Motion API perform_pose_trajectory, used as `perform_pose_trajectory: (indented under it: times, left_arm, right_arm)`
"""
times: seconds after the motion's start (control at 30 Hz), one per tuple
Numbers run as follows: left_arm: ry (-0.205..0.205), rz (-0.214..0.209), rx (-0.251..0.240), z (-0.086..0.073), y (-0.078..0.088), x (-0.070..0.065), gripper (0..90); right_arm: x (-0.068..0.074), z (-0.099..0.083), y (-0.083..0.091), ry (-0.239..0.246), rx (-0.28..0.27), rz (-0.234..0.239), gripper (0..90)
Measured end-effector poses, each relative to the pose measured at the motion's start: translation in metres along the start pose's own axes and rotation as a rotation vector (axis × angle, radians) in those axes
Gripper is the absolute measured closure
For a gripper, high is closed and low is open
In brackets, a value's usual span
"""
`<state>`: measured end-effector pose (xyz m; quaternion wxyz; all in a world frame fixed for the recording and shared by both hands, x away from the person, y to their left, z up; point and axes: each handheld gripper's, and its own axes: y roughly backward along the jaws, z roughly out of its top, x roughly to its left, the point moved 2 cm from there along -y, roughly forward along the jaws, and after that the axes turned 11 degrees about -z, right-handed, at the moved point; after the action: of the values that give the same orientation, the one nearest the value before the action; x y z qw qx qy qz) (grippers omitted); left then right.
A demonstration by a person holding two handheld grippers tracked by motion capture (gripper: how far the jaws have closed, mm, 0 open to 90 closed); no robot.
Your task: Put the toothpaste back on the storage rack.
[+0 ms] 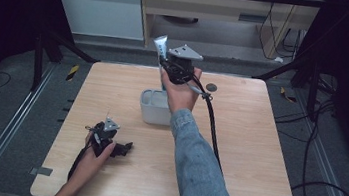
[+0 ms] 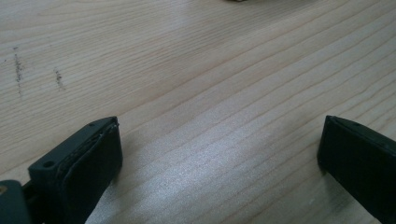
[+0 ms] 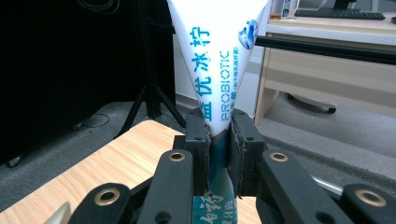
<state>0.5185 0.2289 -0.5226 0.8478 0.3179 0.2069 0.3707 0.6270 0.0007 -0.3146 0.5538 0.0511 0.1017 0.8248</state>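
Toothpaste tube (image 3: 219, 70) pinched by right gripper (image 3: 218, 140) (apparently above bin (image 1: 153, 109)); left gripper (image 2: 219, 154) spread.

Tube (image 3: 218, 60): white toothpaste tube with teal Chinese lettering and the word "PROBIOTIC", a blue emblem near its flat crimped end.
Pose: upright, crimped end up, pinched at its narrow lower body between two black jaws.
Position: held aloft above the grey rectangular container (image 1: 154, 106) on the wooden table (image 1: 246, 152).

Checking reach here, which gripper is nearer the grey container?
Right. The right gripper is raised just over the grey container; the left gripper sits nearer the table's front.
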Motion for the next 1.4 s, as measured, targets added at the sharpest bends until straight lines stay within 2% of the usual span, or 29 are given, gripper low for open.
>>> perform_pose_trajectory:
  times: [0.17,0.33,0.67,1.4]
  left_arm:
    - [0.000,-0.001,-0.001,0.000,0.000,0.000,0.0]
    - [0.000,-0.001,-0.001,0.000,0.000,0.000,0.0]
    - [-0.001,-0.001,-0.001,0.000,0.000,0.000,0.0]
    - [-0.002,-0.003,-0.001,0.000,0.000,-0.001,0.0]
  right_arm:
    - [0.003,-0.009,-0.004,-0.006,-0.012,0.008,79.5]
    - [0.008,-0.023,-0.005,-0.022,0.000,0.020,79.5]
    - [0.013,-0.043,-0.007,-0.010,0.037,0.019,79.5]
    - [0.006,-0.067,-0.011,-0.018,0.091,0.004,79.3]
